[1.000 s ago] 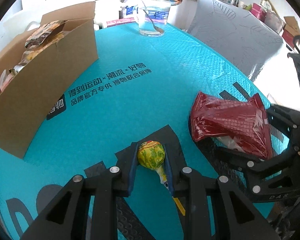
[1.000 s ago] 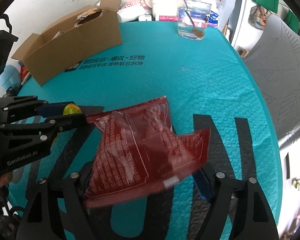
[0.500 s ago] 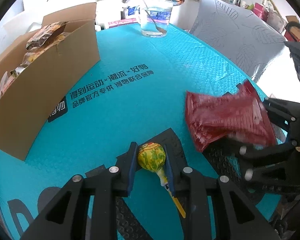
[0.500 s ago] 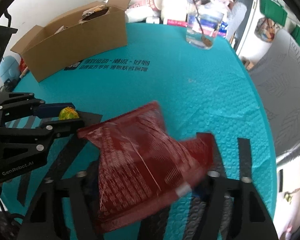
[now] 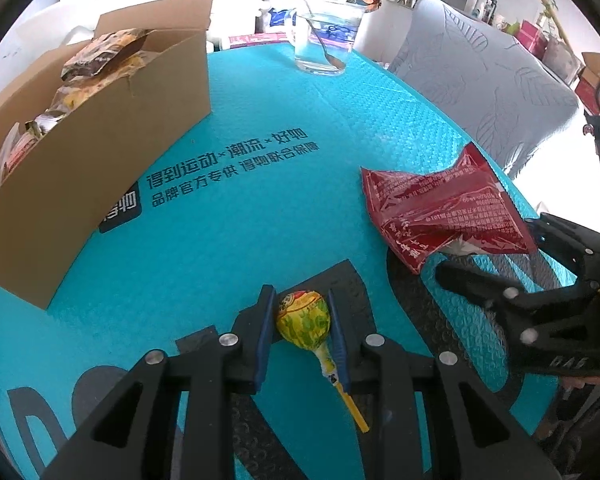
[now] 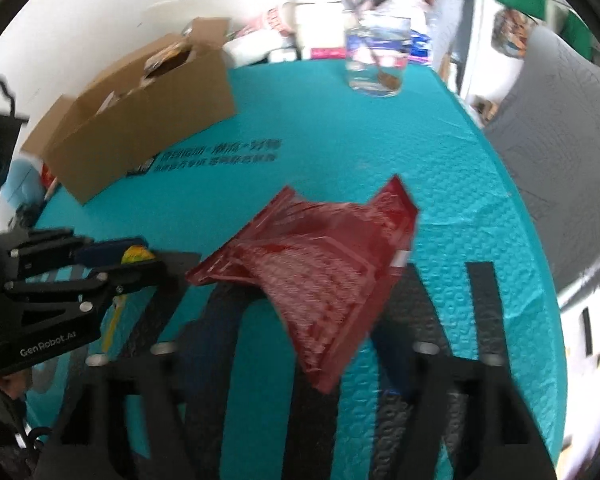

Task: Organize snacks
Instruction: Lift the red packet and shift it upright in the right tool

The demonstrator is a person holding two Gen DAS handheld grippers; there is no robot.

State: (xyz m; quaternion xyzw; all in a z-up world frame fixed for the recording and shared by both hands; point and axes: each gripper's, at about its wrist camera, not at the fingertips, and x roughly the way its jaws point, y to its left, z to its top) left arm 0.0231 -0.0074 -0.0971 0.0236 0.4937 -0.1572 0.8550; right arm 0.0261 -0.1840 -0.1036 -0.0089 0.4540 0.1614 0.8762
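While the left gripper is pinching one lollipop between its blue pads, the candy's long axis is running along the fingers: the yellow-green wrapped head is pointing forward toward the fingertips, and the yellow stick is trailing back toward the camera, angled a bit to the right. It's sitting low over the teal mat, near its front edge.

Over on the right, the right gripper is gripping one red snack packet by its near corner. The packet is crumpled, with its long side stretching roughly left to right across the fingers and one pointed corner sticking up at the far end. The right wrist view is pretty blurry, so the exact pinch point is hard to call.

One open cardboard box is sitting at the far left of the mat with several wrapped snacks inside, too jumbled to count. One glass with a spoon is standing at the mat's far edge.
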